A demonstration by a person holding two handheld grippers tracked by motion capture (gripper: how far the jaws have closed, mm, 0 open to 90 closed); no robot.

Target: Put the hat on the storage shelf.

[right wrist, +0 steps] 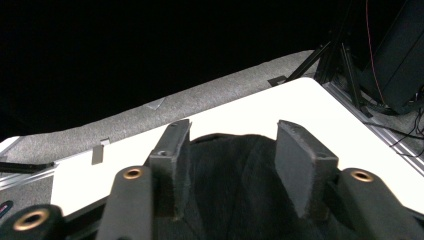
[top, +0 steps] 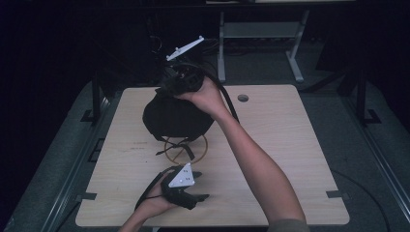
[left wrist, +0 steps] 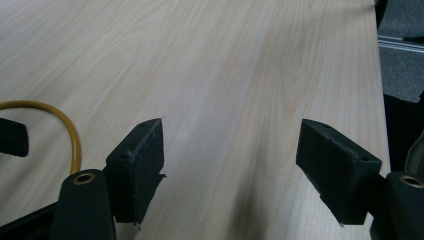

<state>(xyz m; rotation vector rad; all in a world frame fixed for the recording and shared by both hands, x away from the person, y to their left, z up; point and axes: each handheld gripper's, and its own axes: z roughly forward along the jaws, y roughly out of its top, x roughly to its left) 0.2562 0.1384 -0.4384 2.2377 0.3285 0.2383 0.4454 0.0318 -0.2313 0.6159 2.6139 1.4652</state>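
A black fabric bag (top: 176,118) sits in a rounded heap on a yellow wire ring (top: 203,145) in the middle of the wooden table (top: 290,145). My right gripper (right wrist: 232,132) is at the bag's top far edge, jaws apart, with the black fabric (right wrist: 235,175) bulging up between them; the pads do not visibly pinch it. In the high view a hand holds that gripper (top: 183,79) over the bag. My left gripper (left wrist: 232,150) lies near the table's front edge (top: 186,191), open, with bare wood between its jaws. The yellow ring (left wrist: 70,127) curves past its left jaw.
Black straps (top: 176,147) trail from under the bag across the ring; one strap end (left wrist: 12,137) lies at the left. A round cable hole (top: 243,98) is at the table's far right. A metal frame (top: 261,29) stands behind the table. Dark floor surrounds it.
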